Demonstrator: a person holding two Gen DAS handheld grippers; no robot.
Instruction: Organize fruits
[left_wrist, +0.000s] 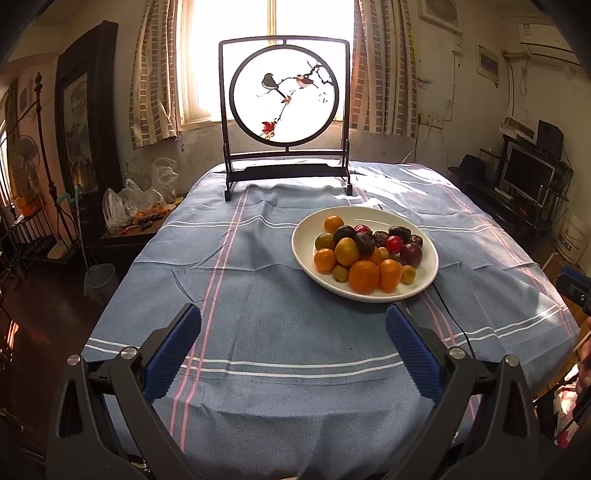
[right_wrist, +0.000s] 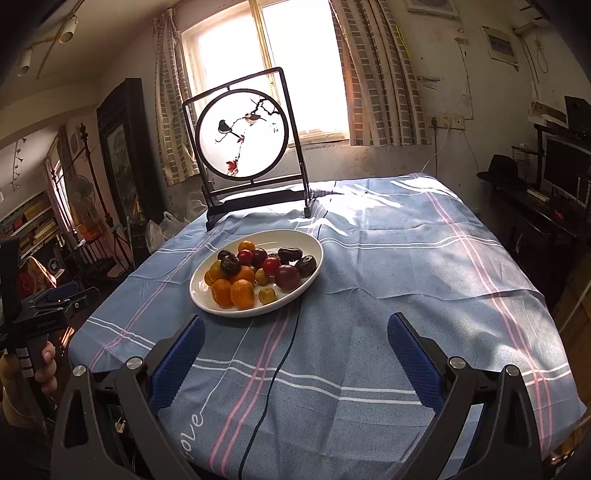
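A white oval plate (left_wrist: 430, 254) sits on the surface, on a blue striped tablecloth (left_wrist: 258, 266), ahead of both grippers and in front of a framed bird-painting screen (left_wrist: 283, 92). It holds a heap of fruit: mandarins (left_wrist: 364, 276), smaller yellow-green kumquat-like fruits (left_wrist: 340, 273), red cherry tomatoes (left_wrist: 393, 243), a purple plum (left_wrist: 411, 254) and dark wrinkled dates (left_wrist: 380, 238). Fruits at the bottom of the heap are covered by those above, so their number cannot be told. A thin black cable (right_wrist: 284, 354) runs from under the plate's near edge towards the camera; its far end is hidden.

The left gripper (left_wrist: 293, 321) hovers low over the cloth, jaws spread wide with nothing between them, the plate ahead and to its right. The right gripper (right_wrist: 295, 326) hangs likewise, jaws spread and empty, the plate ahead and to its left. In the right wrist view a hand (right_wrist: 46, 369) grips the left gripper's handle at the frame edge.
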